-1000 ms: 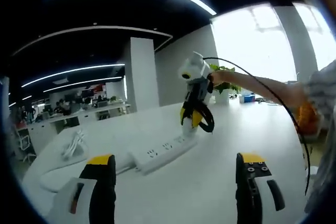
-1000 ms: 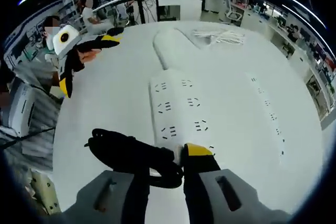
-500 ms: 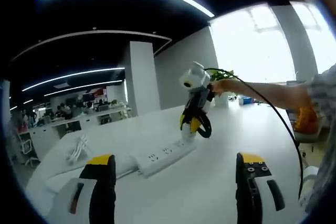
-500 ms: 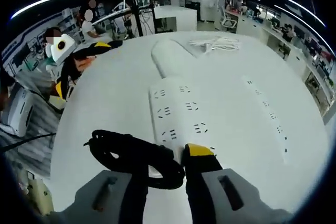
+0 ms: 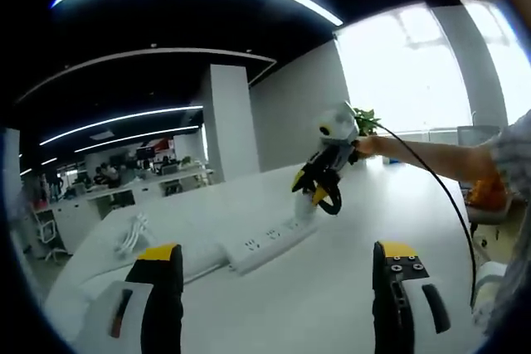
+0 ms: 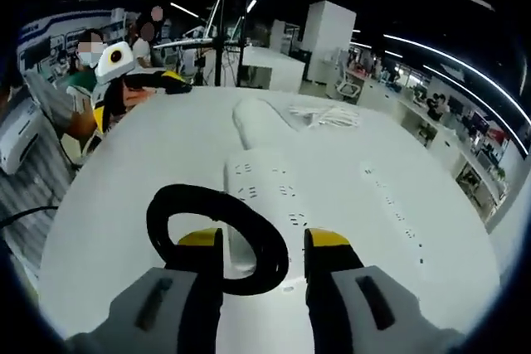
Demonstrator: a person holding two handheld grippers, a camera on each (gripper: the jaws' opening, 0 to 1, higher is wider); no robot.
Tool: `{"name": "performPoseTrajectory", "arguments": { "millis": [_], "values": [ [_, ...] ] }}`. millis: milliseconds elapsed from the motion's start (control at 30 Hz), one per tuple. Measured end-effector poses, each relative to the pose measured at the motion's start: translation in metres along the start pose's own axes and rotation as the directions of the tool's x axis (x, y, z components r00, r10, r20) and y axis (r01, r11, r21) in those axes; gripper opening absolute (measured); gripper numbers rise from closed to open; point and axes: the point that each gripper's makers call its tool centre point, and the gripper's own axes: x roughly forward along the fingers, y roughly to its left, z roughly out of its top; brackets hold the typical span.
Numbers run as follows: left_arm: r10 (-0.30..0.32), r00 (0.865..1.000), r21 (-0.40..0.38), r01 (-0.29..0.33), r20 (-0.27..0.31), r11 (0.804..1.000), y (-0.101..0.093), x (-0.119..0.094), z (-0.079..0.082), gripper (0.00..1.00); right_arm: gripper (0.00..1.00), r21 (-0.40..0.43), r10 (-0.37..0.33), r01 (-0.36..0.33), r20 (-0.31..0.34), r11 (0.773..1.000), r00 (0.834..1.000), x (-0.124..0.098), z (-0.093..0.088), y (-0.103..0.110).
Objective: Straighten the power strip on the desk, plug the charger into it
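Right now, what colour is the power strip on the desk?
White, with dark socket slots; the power strip shows best in the right gripper view.

right tongs gripping black cable loop | white power strip flat on counter beyond | left tongs far left

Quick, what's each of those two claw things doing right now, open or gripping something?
Left gripper: open, holding nothing.
Right gripper: closed on a loop of the black charger cable, above the white power strip.
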Motion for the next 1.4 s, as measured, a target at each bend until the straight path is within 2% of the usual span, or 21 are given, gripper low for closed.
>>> {"name": "performPoseTrajectory", "arguments": {
  "millis": [367,533,933,1100,1200,1400],
  "values": [
    [0.0,1.0,0.006,0.0,0.004,1.0,0.0,-0.005,0.002,0.97,0.4,0.016,-0.017,0.016,0.021,1.0,1.0,-0.006,0.001,-0.002],
    [-0.002,1.0,-0.001,0.002,-0.006,1.0,0.002,-0.005,-0.002,0.97,0.47,0.039,-0.001,-0.001,0.052,0.999,0.999,-0.008,0.004,0.001],
    [-0.013,1.0,-0.005,0.013,-0.01,1.0,0.004,-0.004,-0.001,0.97,0.56,0.055,-0.037,0.03,0.118,0.998,0.992,-0.025,0.01,-0.003],
    [-0.021,1.0,-0.002,0.021,-0.012,1.0,0.002,-0.003,-0.001,0.97,0.59,0.061,-0.057,0.05,0.124,0.997,0.991,-0.031,0.008,-0.004],
    [-0.025,1.0,-0.005,0.025,-0.01,1.0,0.002,-0.003,-0.001,0.97,0.61,0.061,-0.068,0.061,0.134,0.996,0.989,-0.034,0.007,-0.002],
    [-0.026,1.0,-0.013,0.025,-0.011,1.0,0.004,-0.003,-0.003,0.97,0.69,0.067,-0.095,0.082,0.205,0.994,0.974,-0.045,0.013,-0.001]
  ]
}}
